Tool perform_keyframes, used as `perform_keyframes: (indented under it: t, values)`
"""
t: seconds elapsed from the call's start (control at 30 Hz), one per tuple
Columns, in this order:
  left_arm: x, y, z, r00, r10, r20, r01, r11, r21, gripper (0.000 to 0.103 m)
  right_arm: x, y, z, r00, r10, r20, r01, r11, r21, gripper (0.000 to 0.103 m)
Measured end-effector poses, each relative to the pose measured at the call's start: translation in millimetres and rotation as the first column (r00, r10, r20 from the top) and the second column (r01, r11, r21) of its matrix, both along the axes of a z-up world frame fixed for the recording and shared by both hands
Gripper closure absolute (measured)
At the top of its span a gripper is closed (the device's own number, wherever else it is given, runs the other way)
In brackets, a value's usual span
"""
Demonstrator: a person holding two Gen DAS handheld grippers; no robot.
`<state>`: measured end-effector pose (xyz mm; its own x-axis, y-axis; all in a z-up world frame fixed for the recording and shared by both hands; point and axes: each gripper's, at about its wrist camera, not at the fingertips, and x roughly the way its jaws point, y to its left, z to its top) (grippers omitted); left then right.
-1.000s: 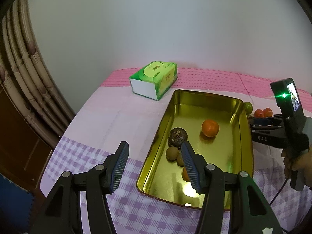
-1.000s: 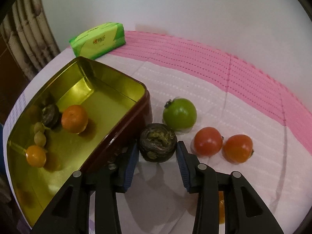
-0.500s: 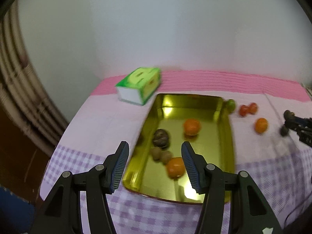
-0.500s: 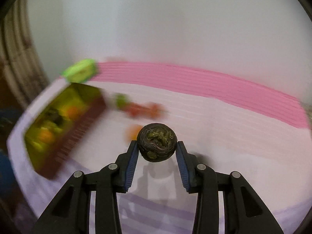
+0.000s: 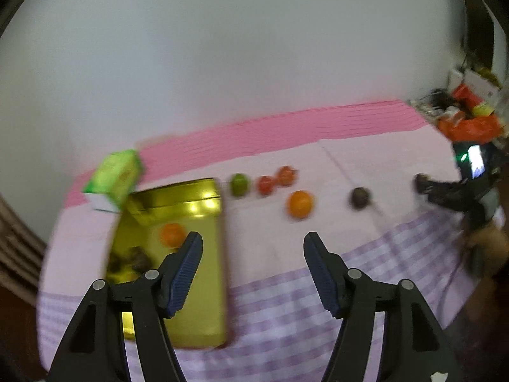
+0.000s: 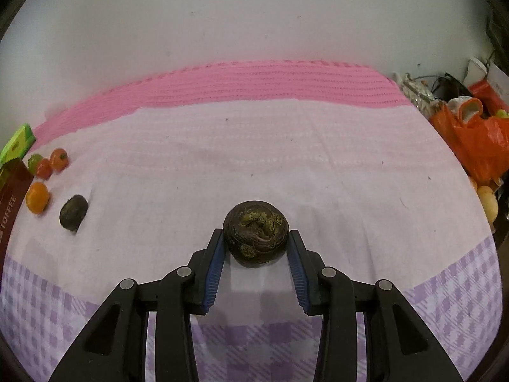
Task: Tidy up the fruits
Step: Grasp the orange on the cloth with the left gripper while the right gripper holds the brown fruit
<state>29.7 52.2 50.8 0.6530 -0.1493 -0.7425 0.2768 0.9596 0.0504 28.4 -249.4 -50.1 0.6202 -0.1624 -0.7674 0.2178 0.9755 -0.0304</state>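
My right gripper (image 6: 256, 248) holds a dark wrinkled fruit (image 6: 255, 233) between its blue pads, low over the pink cloth; it also shows far right in the left wrist view (image 5: 423, 184). My left gripper (image 5: 253, 251) is open and empty above the table's front. A gold tin (image 5: 203, 286) at the left holds an orange (image 5: 171, 234) and dark fruits (image 5: 130, 259). On the cloth lie a green fruit (image 5: 239, 184), two red tomatoes (image 5: 275, 180), an orange (image 5: 299, 203) and another dark fruit (image 5: 360, 197).
A green tissue box (image 5: 114, 175) stands behind the tin. Orange bags and clutter (image 6: 477, 127) crowd the table's right end. A white wall runs along the back. The tin's brown side (image 6: 9, 197) is at the far left in the right wrist view.
My right gripper carried the dark fruit away from the tin to the right and lowered it toward the cloth. My left gripper swung to the right, so the tin moved left in its view.
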Motion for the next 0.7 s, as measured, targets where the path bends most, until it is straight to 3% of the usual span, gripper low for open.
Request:
perform_keyframes:
  t: [0.3, 0.4, 0.7]
  values:
    - [85.5, -39.7, -50.8, 0.984, 0.02, -0.176, -0.033, 0.997, -0.07, 0.041, -2.1, -6.3, 0.0, 0.999, 0.008, 0.046, -0.011, 0.998, 0.069, 0.063]
    - [101.1, -51.8, -65.7, 0.982, 0.018, -0.187, -0.026, 0.999, -0.038, 0.041, -2.6, -7.6, -0.2, 0.998, 0.013, 0.053, -0.018, 0.996, 0.089, 0.063]
    - [130.1, -63.7, -99.2, 0.97, 0.015, -0.242, -0.028, 0.998, -0.051, 0.041, -1.5, -7.9, -1.3, 0.998, 0.035, 0.06, -0.041, 0.993, 0.108, 0.063]
